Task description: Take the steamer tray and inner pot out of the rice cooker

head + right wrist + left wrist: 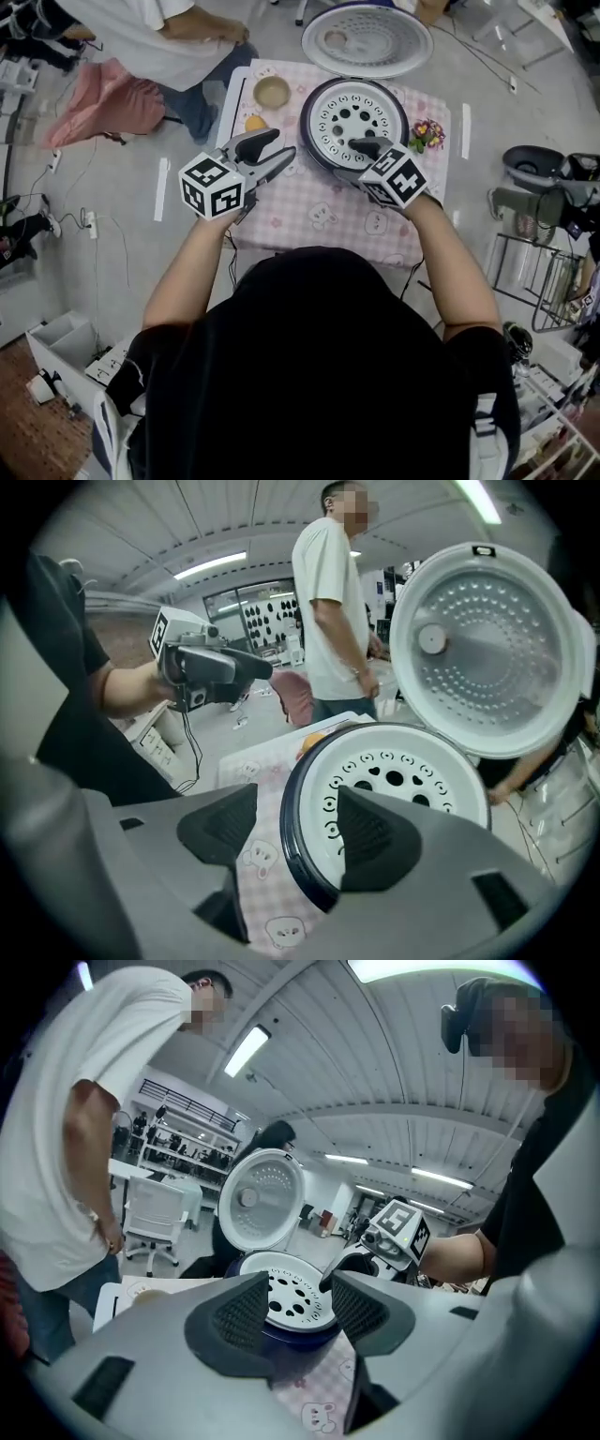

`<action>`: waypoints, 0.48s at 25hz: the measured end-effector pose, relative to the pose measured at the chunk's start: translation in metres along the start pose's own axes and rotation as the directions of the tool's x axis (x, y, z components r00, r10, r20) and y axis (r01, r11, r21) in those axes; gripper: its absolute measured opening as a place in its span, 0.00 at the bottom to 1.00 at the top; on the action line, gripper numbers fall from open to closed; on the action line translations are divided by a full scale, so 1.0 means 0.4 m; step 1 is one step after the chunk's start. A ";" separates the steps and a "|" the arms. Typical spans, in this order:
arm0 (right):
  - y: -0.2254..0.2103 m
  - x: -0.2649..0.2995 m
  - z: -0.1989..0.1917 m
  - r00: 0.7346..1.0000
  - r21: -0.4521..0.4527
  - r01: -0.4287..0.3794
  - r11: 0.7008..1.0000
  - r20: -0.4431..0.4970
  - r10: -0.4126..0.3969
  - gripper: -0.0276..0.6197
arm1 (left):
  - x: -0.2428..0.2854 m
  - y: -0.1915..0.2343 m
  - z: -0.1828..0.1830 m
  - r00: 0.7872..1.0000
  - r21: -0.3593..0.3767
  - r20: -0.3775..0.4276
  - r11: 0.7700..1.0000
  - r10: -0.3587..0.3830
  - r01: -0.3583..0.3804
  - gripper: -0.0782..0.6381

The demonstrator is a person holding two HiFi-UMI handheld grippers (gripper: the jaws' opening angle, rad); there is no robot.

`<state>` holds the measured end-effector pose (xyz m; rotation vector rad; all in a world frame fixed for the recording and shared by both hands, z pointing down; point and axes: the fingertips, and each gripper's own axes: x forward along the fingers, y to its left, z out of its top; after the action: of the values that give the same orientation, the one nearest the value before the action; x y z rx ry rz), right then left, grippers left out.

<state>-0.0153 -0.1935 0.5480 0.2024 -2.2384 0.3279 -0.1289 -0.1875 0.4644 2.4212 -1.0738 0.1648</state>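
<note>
A dark blue rice cooker (pixel 319 150) stands on the table with its white lid (pixel 367 39) swung open behind it. The white perforated steamer tray (pixel 349 117) sits in its mouth and hides the inner pot. My right gripper (pixel 298 803) is open at the cooker's near rim (pixel 292 841), one jaw over the tray (pixel 403 780) and the other outside over the cloth; contact cannot be told. My left gripper (pixel 300 1281) is open and empty, held left of the cooker and pointing at the tray (pixel 298 1305). In the head view the left gripper (pixel 283 144) and right gripper (pixel 361 155) flank the cooker's front.
A pink checked cloth covers the small table (pixel 319 211). A tan bowl (pixel 272 91) and an orange item (pixel 255 122) lie left of the cooker, a small flower bunch (pixel 427 134) to its right. A person in white (pixel 159 37) stands at the far left. A wire rack (pixel 544 281) stands at the right.
</note>
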 end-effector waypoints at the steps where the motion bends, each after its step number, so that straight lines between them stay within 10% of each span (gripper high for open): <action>1: 0.007 0.015 -0.004 1.000 -0.007 -0.017 1.000 -0.020 0.017 0.47 | -0.003 0.004 -0.003 1.000 -0.005 0.001 1.000 0.004 -0.004 0.41; 12: 0.033 0.148 -0.042 0.968 -0.065 -0.135 0.989 -0.222 0.117 0.49 | -0.044 0.034 -0.046 0.999 -0.067 0.005 0.997 0.049 -0.049 0.41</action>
<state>-0.0437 -0.1778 0.6017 -0.0190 -2.0463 0.3121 -0.1495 -0.1747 0.4804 2.3386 -1.1242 0.1351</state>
